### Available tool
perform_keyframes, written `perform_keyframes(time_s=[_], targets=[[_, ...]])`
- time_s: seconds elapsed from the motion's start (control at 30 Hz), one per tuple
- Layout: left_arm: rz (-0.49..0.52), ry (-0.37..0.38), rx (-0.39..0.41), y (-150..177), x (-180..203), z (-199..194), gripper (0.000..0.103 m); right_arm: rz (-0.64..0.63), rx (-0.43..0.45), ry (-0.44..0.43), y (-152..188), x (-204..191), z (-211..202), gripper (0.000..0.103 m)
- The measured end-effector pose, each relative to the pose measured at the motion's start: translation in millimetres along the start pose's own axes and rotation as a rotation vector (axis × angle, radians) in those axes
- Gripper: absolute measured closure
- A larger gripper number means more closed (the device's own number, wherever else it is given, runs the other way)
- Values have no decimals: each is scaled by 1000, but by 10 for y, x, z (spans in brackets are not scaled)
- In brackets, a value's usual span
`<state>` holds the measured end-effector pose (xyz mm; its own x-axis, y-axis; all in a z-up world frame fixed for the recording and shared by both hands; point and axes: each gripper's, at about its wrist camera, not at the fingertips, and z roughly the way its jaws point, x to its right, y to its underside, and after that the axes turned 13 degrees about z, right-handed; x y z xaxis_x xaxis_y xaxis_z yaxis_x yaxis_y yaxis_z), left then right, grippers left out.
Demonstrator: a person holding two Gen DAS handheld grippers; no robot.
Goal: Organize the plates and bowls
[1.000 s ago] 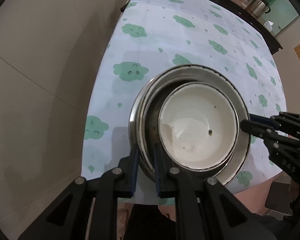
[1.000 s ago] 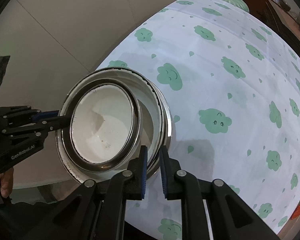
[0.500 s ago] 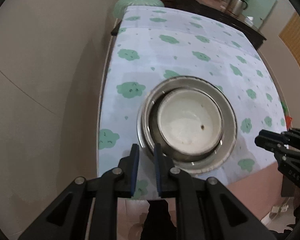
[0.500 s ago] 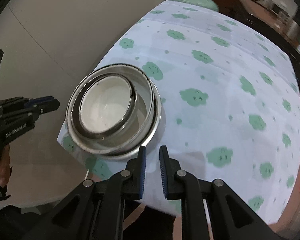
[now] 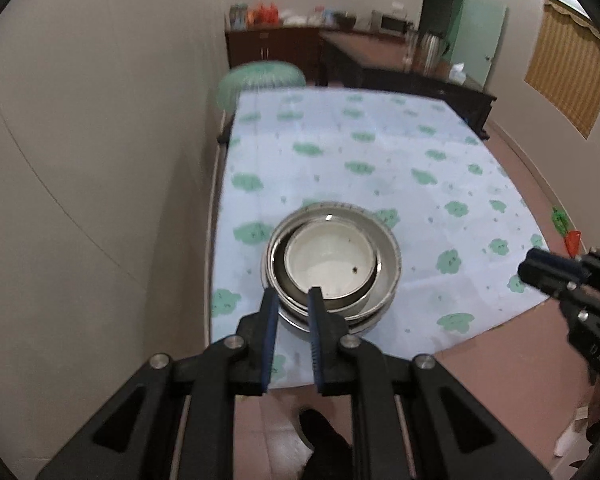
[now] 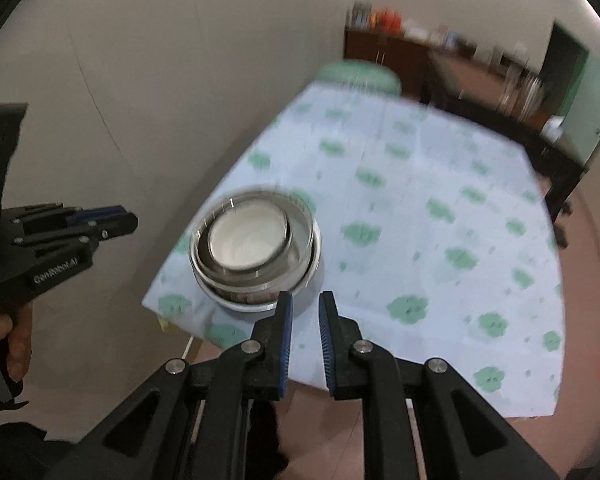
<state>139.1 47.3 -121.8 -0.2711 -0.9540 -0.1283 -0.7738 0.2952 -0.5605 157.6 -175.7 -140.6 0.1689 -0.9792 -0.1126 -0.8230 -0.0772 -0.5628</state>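
Fingers point(image 5: 269, 320) narrow and empty on both my grippers, left point(image 5: 293, 322) and right point(image 6: 305, 326); nested bowls point(image 5: 331, 266) sit near worktop point(image 5: 380, 152) corner, so a knock might tip them off.

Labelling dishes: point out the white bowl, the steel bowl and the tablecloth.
white bowl point(image 5: 324, 258), left wrist view, inner floor.
steel bowl point(image 5: 388, 268), left wrist view, right inner wall.
tablecloth point(image 6: 440, 248), right wrist view, bare patch.

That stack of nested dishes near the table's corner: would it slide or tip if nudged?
The stack of nested metal dishes probably slides easily on the smooth cloud-print tablecloth. The white bowl sits off-centre, so it may rattle. Near the edge, it could fall.
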Motion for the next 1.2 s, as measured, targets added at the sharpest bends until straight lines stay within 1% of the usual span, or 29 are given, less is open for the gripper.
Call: perform_keyframes(time_s=[0.1,0.13,0.17,0.2,0.23,0.27,0.3,0.37,0.53,0.6,0.67,0.9,1.2], targets=[[20,-25,61,17,75,-371,91,19,121,14,88,-36,-402,88],[29,-29,80,27,98,-474,84,22,160,29,128,-58,-526,88],[41,-36,112,39,133,-624,73,23,214,47,194,-85,-683,88],[43,-49,135,56,156,-738,34,25,244,51,227,-96,-768,87],[38,-83,166,80,177,-866,5,29,271,51,273,-114,-854,85],[35,-103,195,105,191,-954,1,36,288,50,320,-127,-928,75],[38,-108,246,145,219,-1083,0,48,300,50,371,-135,-994,60],[60,-84,264,163,278,-1188,0,53,314,42,448,-155,-1095,46],[83,-79,296,150,351,-1342,0,50,374,54,524,-213,-1324,46],[79,-64,306,138,336,-1409,0,57,388,61,501,-230,-1397,46],[74,-64,328,148,333,-1487,0,51,397,63,482,-251,-1447,46],[63,-56,362,72,325,-1603,0,26,449,77,421,-308,-1646,46],[86,-53,361,89,349,-1652,0,34,478,78,432,-353,-1738,45]])
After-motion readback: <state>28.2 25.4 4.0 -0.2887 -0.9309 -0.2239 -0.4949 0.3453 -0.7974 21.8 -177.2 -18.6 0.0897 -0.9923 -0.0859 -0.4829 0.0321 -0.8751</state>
